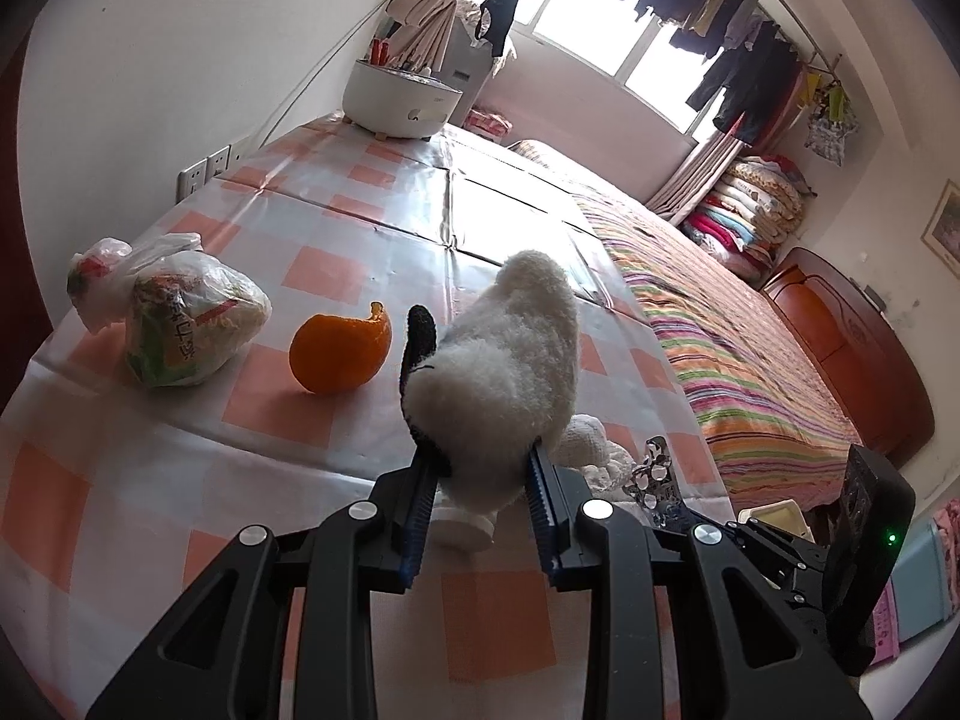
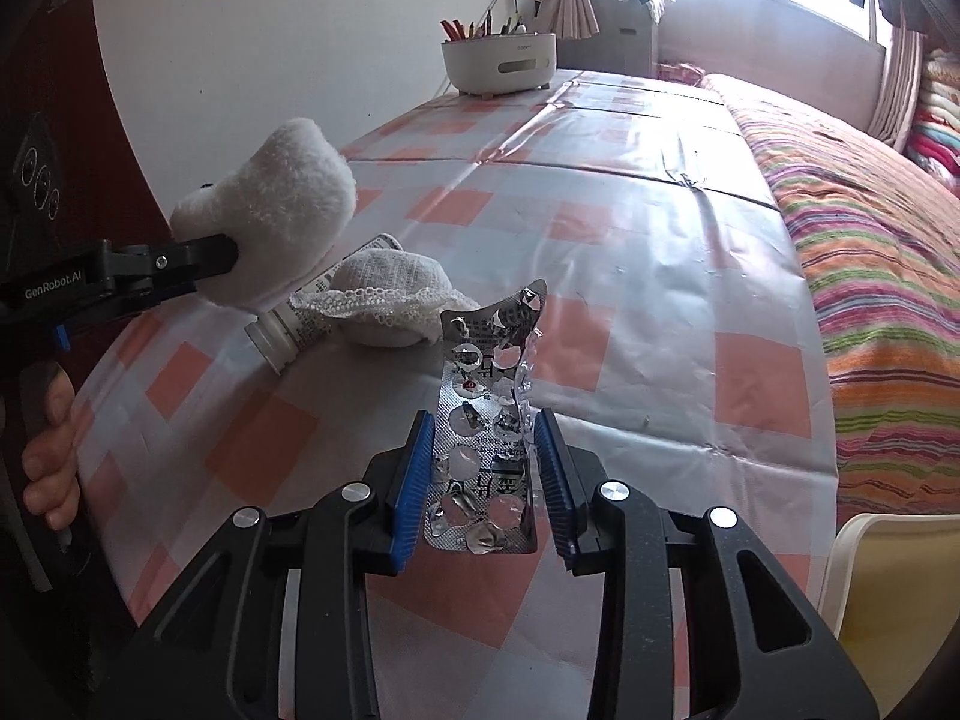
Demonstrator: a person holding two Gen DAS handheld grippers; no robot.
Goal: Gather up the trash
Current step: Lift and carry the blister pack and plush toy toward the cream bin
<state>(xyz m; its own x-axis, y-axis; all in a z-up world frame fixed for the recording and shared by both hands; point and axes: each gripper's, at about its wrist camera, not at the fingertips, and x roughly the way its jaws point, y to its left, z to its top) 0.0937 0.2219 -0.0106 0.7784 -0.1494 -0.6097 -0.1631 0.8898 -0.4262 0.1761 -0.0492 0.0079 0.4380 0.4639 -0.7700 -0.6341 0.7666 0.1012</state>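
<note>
Two grippers work over one table (image 2: pixel 630 228) covered with an orange-and-white checked cloth. The left gripper (image 1: pixel 480 468) is clamped on one fluffy white soft toy (image 1: pixel 504 372) with a black ear, holding it above the cloth; in the right wrist view the same toy (image 2: pixel 282 210) sits squeezed in the black jaws at the left edge, with one hand (image 2: pixel 51 462) around the handle below. The right gripper (image 2: pixel 483 438) is closed on one used silver pill sheet (image 2: pixel 489 414), its blue pads pressing the sheet's two long edges, the sheet standing up between them with its top end bent and torn. Just beyond the sheet lie one white pill bottle (image 2: pixel 282 330) on its side and one piece of white lace cloth (image 2: pixel 390 294), touching each other. In the left wrist view two more pieces of trash lie on the table to the left of the toy: one orange peel (image 1: pixel 339 354) and, farther left, one plastic bag (image 1: pixel 180 312) with a printed wrapper inside. One white round container (image 2: pixel 498 63) with pens stands at the far end of the table. One bed (image 2: pixel 870 252) with a striped cover runs along the table's right side.
</note>
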